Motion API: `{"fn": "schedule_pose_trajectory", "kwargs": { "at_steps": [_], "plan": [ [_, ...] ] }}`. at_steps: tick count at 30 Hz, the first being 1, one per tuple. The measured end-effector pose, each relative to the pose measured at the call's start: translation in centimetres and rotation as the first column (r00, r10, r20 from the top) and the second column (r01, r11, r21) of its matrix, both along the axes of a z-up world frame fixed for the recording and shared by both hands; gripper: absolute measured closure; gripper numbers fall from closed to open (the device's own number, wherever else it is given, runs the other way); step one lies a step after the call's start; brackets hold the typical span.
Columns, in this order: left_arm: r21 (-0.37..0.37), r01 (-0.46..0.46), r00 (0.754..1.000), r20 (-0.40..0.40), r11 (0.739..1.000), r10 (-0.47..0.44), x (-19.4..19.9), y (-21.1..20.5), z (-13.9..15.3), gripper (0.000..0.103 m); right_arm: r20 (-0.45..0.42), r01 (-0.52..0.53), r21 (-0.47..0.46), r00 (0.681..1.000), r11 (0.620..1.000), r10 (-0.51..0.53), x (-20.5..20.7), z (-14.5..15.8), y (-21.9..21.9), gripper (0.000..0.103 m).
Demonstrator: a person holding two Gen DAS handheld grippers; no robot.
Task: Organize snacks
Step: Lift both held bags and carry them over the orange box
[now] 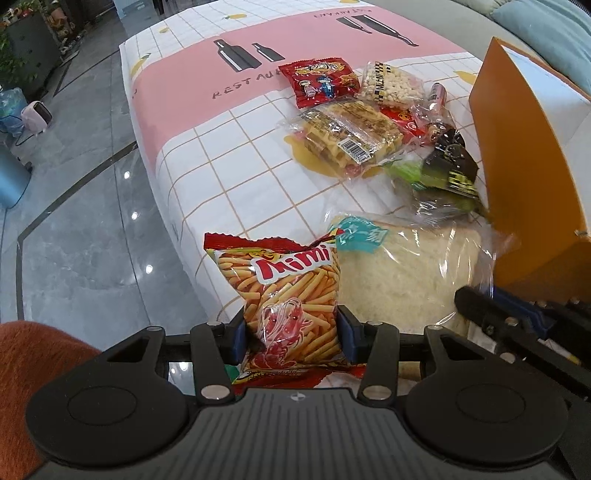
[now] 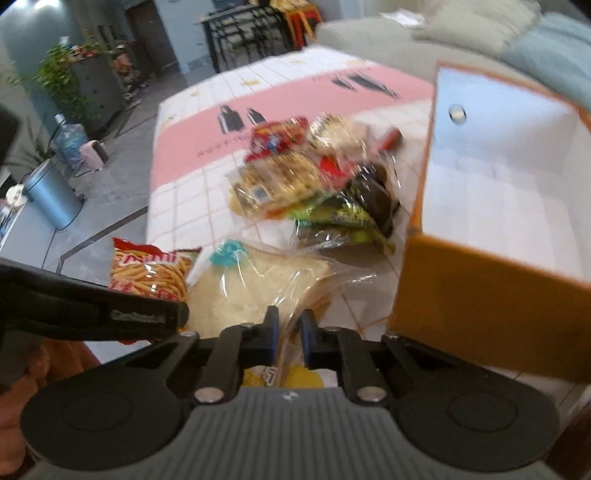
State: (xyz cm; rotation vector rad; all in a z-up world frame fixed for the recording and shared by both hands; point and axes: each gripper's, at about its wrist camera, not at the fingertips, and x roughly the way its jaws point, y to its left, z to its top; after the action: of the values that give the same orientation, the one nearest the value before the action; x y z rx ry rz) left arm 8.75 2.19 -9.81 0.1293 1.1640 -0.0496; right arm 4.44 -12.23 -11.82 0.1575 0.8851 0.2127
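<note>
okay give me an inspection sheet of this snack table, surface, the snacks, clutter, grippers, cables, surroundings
Surface: table under a pink and white grid cloth with bottle prints.
Job's things: Mimi snack bag; bagged bread; waffle pack; red snack bag; puffed snack pack; green-black packets; orange box, open and empty.
Clutter: nothing seen.
Grippers: left gripper pads press the Mimi snack bag; right gripper nearly shut on the bread's clear wrapper.
Cables: one by a small pink appliance on the floor.
Surroundings: tiled floor, sofa, plants, water jug.
</note>
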Motion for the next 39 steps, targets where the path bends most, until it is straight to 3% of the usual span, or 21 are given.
{"fn": "schedule_pose_trajectory", "kwargs": {
  "at_steps": [5,15,27,36,39],
  "plan": [
    [-0.014,0.006,1.000,0.021,1.000,-0.005,-1.3,-0.2,1.2,0.050,0.092,-0.062,-0.091,0.993,0.994,0.070,-1.2,2.2,1.2,0.103],
    [-0.038,0.031,0.996,0.085,0.999,-0.028,-3.5,-0.9,4.6,0.050,0.179,-0.086,-0.172,0.977,0.981,0.117,-3.3,6.3,0.9,0.103],
    [-0.053,0.096,0.979,0.183,0.994,-0.085,-3.8,-2.7,9.4,0.050,0.331,-0.029,-0.186,0.939,0.982,0.091,-4.6,12.4,-2.1,0.103],
    [-0.160,0.223,0.953,0.242,0.962,-0.181,-1.7,-6.6,12.8,0.050,0.381,0.020,-0.263,0.920,0.965,0.085,-2.2,16.3,-6.3,0.103],
    [-0.162,0.259,0.945,0.246,0.952,-0.215,-0.8,-8.4,13.2,0.050,0.365,0.034,-0.319,0.927,0.947,0.090,-1.0,16.8,-7.9,0.103]
  ]
}}
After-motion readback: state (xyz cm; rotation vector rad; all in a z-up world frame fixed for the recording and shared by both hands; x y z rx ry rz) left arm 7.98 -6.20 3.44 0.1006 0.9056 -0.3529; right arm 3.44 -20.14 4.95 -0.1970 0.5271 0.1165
